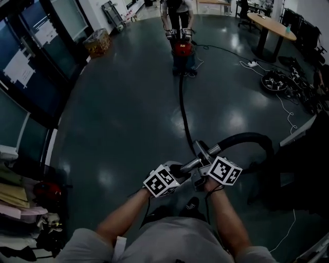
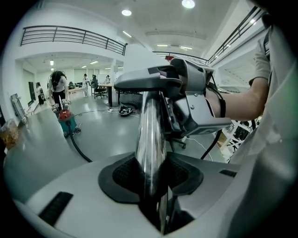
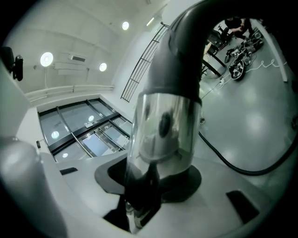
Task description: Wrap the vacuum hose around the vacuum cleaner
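Observation:
A red vacuum cleaner (image 1: 182, 51) stands far ahead on the dark floor, also small in the left gripper view (image 2: 65, 120). Its black hose (image 1: 183, 115) runs along the floor toward me, then arcs off to the right. The hose ends in a chrome wand (image 1: 199, 154) held across my front. My left gripper (image 1: 178, 172) is shut on the wand, and the chrome tube (image 2: 150, 139) sits clamped between its pads. My right gripper (image 1: 207, 167) is shut on the same wand (image 3: 165, 135) just below the black hose cuff (image 3: 186, 56).
Another person (image 1: 177, 10) stands behind the vacuum cleaner. A basket (image 1: 97, 42) sits at the back left, a table (image 1: 270, 23) at the back right. Cables and a power strip (image 1: 252, 64) lie on the right. Glass walls line the left; clutter (image 1: 31, 205) fills the lower left.

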